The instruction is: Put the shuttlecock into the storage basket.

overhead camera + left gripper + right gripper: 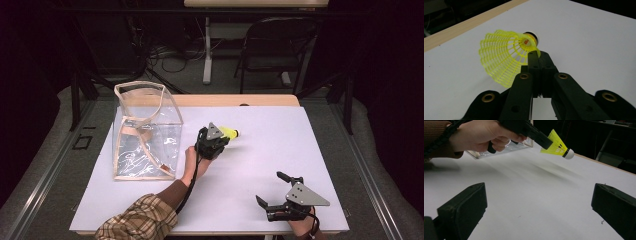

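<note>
The left gripper is seen clamped on the rim of a yellow shuttlecock; in the left gripper view the jaws are pressed together with the mesh skirt pinched between the tips. The shuttlecock is held off the white table, as seen in the right gripper view, where it is tilted with the white cork end lower and pointed away from the hand. In the high view the shuttlecock is found near the table's middle, just right of a clear plastic bag with tan trim (bag upright, mouth open at the top). The bag and the shuttlecock are kept apart; no contact is seen.

The right gripper is rested near the front right edge of the table, well apart from the shuttlecock. Its jaws are spread wide, with bare table seen between them in the right gripper view. A plaid sleeve is seen at the front edge on the left.
</note>
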{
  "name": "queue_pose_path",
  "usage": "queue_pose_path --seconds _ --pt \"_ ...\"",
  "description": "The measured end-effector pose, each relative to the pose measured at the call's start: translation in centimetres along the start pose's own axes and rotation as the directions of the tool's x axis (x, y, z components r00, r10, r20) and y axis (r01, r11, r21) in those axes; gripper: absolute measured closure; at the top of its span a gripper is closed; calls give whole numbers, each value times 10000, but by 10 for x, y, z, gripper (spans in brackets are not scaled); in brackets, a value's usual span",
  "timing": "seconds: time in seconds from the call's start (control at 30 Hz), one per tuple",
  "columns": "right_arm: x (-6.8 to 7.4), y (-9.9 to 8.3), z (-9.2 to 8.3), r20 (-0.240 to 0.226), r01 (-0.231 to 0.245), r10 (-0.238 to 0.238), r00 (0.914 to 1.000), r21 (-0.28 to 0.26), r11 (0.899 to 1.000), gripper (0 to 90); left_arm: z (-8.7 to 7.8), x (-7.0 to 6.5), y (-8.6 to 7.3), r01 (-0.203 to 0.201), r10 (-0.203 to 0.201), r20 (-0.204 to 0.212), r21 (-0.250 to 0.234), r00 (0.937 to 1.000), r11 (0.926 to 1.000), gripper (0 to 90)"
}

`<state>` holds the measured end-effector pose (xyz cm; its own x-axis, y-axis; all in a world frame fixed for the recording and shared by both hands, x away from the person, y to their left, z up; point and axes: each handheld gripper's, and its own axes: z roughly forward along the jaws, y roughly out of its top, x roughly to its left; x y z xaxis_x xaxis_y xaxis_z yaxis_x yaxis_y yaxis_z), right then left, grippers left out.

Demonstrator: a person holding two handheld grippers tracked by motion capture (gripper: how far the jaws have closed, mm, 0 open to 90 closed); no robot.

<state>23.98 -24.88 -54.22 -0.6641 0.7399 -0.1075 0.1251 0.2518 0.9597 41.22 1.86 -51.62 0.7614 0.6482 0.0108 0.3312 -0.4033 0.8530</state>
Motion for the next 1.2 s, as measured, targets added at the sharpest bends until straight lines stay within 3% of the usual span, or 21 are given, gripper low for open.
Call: queue_pose_path --seconds 1.2 --pt "0 0 0 -28 -12 12 10000 -4 10000 0 -23 3 30 -325 323 -44 -690 9995 9971 894"
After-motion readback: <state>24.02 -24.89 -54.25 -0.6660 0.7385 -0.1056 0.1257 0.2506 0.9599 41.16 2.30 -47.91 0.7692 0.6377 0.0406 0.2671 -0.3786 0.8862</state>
